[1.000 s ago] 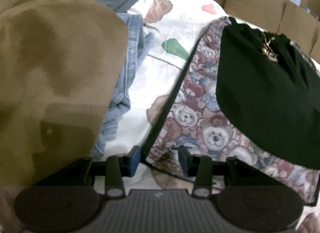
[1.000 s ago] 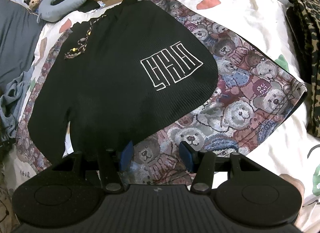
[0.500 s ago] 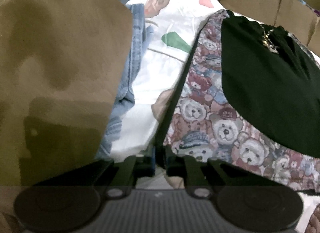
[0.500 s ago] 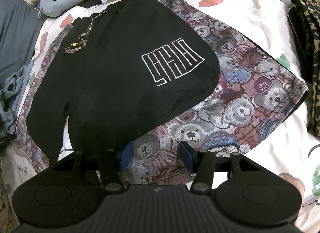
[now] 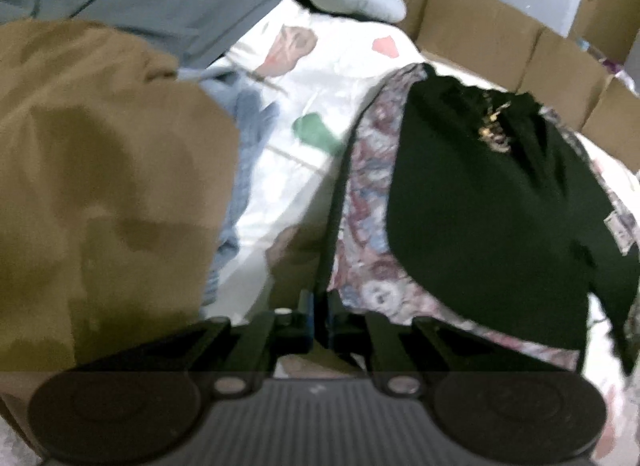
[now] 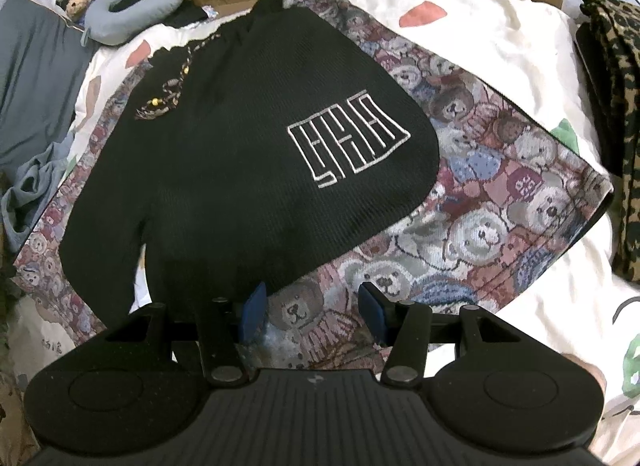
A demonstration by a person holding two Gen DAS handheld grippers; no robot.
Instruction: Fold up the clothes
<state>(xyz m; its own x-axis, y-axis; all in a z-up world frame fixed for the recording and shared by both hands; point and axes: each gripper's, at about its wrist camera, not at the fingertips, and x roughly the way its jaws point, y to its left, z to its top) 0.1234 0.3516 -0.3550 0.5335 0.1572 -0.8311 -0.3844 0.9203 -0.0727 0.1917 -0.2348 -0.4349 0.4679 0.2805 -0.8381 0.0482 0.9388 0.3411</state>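
— Bed (image 6: 500,37), cream-sheeted: where is the teddy-bear garment (image 6: 480,225) being kept?

— Spread under black shorts (image 6: 240,169); its edge is being pinched by the left gripper (image 5: 319,316), while the right gripper (image 6: 312,306) is being held wide above it.

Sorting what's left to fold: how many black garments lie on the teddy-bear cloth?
1: the black garment lies spread on the teddy-bear cloth, ahead of the right tongs. Others may be hidden underneath.

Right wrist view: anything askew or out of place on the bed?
Yes: the black knit garment with white line embroidery lies diagonally across the teddy-bear patterned garment, stacked rather than laid out separately, so the bear-patterned one cannot be folded cleanly.
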